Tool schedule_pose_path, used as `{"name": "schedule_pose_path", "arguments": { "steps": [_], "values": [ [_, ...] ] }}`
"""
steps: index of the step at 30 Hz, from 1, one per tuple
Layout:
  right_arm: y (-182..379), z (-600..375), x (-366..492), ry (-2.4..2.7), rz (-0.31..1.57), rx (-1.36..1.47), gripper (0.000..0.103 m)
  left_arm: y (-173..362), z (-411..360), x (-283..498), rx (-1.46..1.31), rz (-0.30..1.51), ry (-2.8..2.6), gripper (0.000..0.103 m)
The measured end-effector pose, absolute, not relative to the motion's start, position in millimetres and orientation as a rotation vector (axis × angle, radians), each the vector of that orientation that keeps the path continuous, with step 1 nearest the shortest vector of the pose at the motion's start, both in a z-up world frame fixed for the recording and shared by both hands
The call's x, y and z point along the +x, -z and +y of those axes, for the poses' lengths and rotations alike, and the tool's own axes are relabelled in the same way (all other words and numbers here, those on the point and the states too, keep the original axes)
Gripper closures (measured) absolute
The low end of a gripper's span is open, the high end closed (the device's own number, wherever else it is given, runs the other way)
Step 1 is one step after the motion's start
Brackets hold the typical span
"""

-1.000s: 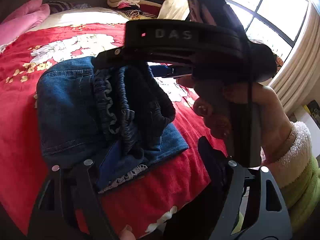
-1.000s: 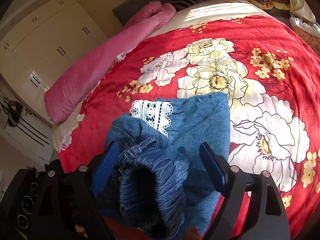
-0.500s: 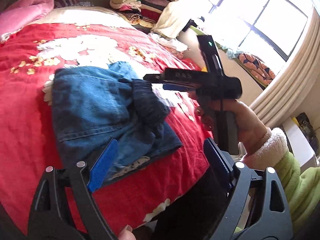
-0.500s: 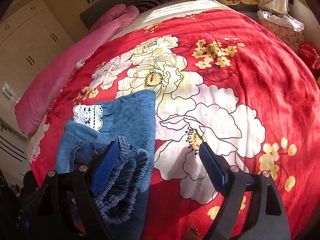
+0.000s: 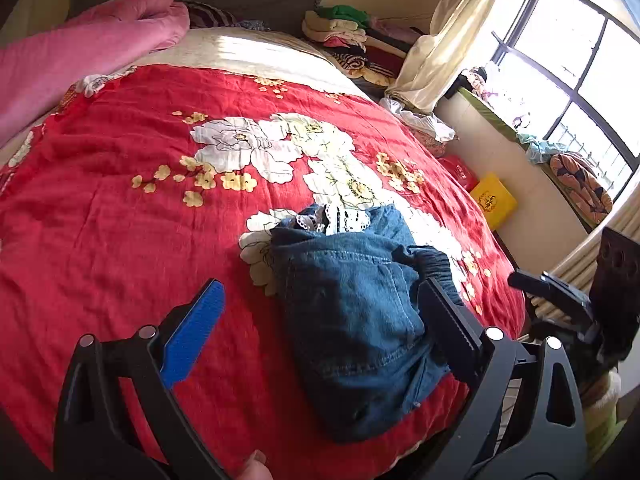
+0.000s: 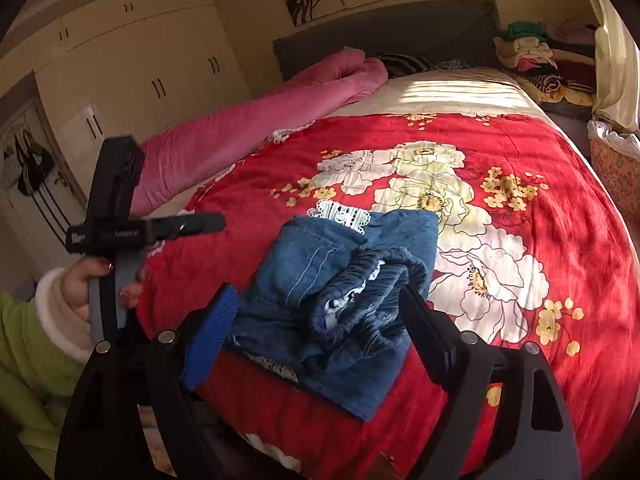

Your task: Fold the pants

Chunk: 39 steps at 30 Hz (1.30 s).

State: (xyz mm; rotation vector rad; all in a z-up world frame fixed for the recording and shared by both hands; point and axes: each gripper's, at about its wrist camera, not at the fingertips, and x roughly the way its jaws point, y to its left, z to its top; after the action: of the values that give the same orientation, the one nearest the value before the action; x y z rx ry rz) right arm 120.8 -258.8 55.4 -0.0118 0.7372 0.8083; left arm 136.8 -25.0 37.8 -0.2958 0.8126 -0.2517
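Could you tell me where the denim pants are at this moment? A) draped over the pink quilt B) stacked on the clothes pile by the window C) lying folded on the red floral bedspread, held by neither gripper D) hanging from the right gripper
C: the pants lie in a folded bundle on the red floral bedspread, with nothing pinched by either gripper.

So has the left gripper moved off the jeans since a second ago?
Yes. The left gripper has pulled back and up from the jeans; far more of the red floral bedspread now shows, its jaws opening with nothing gripped.
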Motion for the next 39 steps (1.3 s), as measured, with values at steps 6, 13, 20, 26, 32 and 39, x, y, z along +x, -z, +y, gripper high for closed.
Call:
{"name": "schedule_pose_path", "arguments": {
  "steps": [6,13,20,26,32,39],
  "values": [
    [-33.1,-218.4,116.2,-0.771,0.754,-0.198,0.045,-28.9,-55.2,166.7,-0.293,0.882,0.35,0.033],
    [-6.5,-222.5,127.7,-0.773,0.839,-0.226,0.094,8.8,-82.4,197.7,-0.208,0.978,0.334,0.061],
    [11.8,-254.5,136.0,-0.736,0.879,-0.124,0.094,20.1,-84.8,203.7,-0.179,0.959,0.316,0.059],
    [25.4,-257.9,136.8,-0.728,0.88,-0.05,0.094,22.3,-87.1,202.3,-0.163,0.943,0.317,0.056],
    [18.1,-257.2,134.6,-0.693,0.869,-0.003,0.087,13.4,-92.7,194.8,-0.145,0.921,0.316,0.048],
    [-1.9,-251.2,121.7,-0.685,0.825,0.034,0.067,-4.7,-93.5,181.5,-0.121,0.875,0.315,0.044]
  ]
}}
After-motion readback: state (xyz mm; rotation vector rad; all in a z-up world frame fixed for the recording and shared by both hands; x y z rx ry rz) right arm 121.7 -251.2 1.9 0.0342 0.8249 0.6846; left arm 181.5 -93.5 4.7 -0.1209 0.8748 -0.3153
